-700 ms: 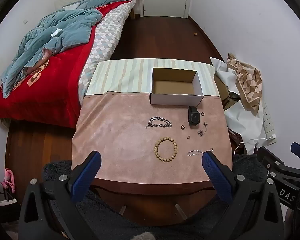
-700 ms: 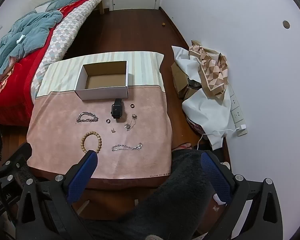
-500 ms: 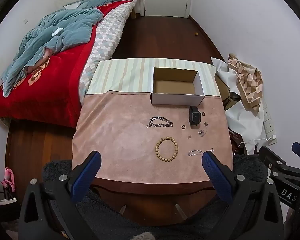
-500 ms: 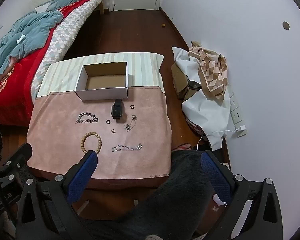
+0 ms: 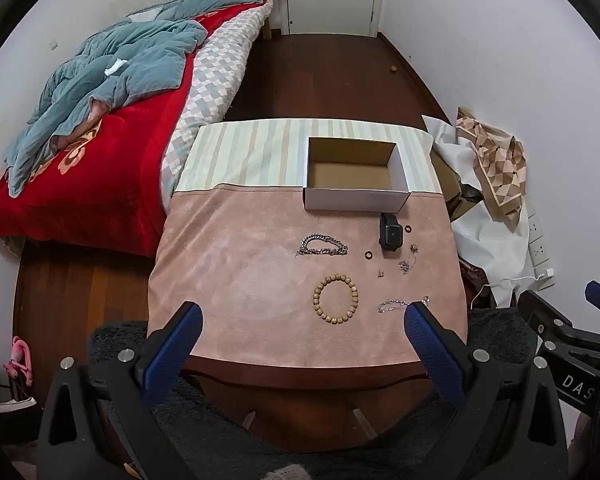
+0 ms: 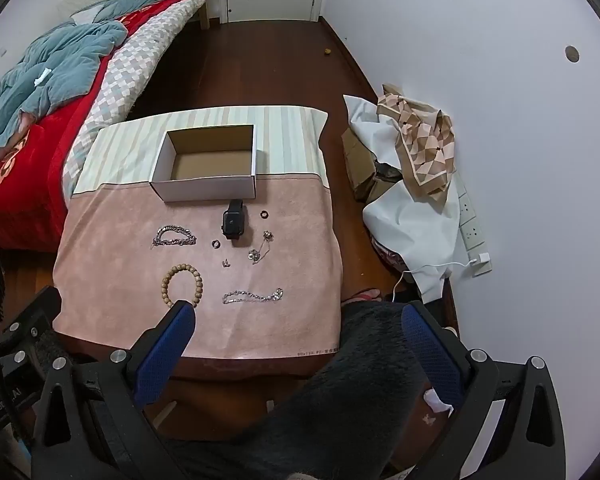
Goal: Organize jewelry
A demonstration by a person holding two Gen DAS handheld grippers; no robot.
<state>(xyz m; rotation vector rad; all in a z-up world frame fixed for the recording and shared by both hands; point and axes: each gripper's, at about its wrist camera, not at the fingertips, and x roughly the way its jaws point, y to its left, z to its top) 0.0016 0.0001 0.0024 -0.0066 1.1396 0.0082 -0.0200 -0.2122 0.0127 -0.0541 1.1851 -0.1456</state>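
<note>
An empty open cardboard box stands at the back of the pink mat. In front of it lie a black smartwatch, a silver chain bracelet, a wooden bead bracelet, a thin silver chain, two small dark rings, an earring and a small pendant chain. My left gripper and right gripper are both open and empty, above the table's near edge.
A bed with a red cover and blue blanket stands left of the table. White cloth, boxes and a patterned scarf are piled against the right wall. Dark fuzzy fabric lies below the grippers. The right gripper's frame shows in the left view.
Both grippers have drifted slightly; the scene on the table is unchanged and both stay open.
</note>
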